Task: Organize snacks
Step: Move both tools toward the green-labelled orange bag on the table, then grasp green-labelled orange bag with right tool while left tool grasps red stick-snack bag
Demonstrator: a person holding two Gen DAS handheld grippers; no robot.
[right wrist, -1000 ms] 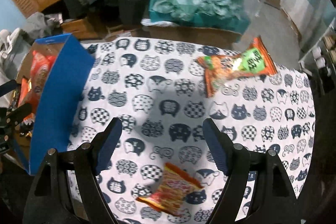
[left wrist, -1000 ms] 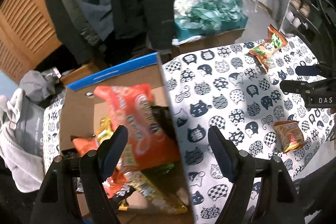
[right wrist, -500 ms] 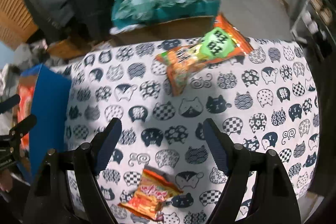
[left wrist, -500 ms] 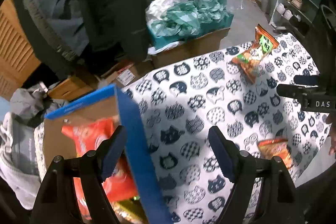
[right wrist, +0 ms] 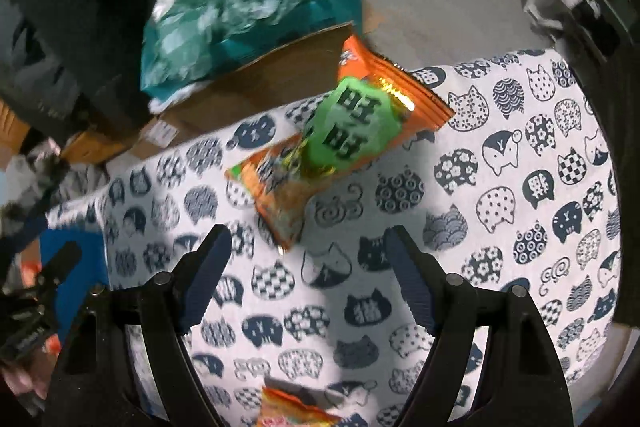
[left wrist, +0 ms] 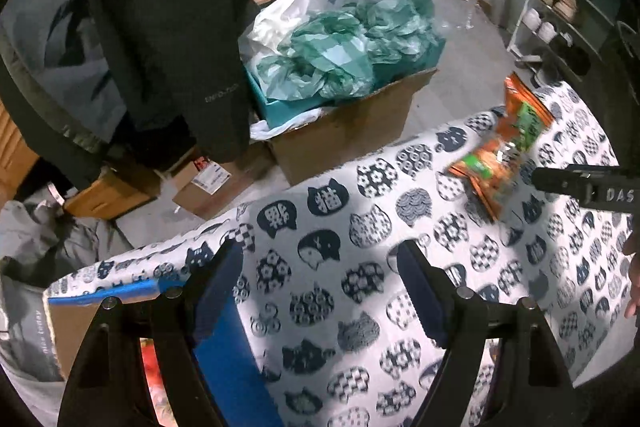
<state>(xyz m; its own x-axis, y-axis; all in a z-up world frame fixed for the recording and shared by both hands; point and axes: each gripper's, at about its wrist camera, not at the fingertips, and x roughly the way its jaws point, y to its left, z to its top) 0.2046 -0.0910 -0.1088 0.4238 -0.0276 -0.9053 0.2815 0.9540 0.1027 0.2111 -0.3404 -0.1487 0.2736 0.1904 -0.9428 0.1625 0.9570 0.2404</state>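
A: Far left, at the bench's (left wrist: 400, 267) left edge?

B: Blue-sided cardboard box (left wrist: 224, 355), flap up, something red and orange showing inside.

A: And just past it?

B: Left hand-held gripper (left wrist: 320, 291), jaws spread wide, nothing between the pads. Hovering over the cat-print cloth, left finger right by the box's blue wall.

A: Further right?

B: Orange snack bag with a green label (right wrist: 340, 143), lying flat near the far edge, one corner just over that edge. Right hand-held gripper (right wrist: 308, 279) above the cloth on the near side of that bag, jaws also wide and empty; bag's near corner close to the gap between the fingers, not touching either.

A: Anything else?

B: Small orange packet (right wrist: 296, 411) toward the near edge, mostly cut off. Beyond the far edge, on the floor, a cardboard carton of teal plastic bags (left wrist: 344, 55).
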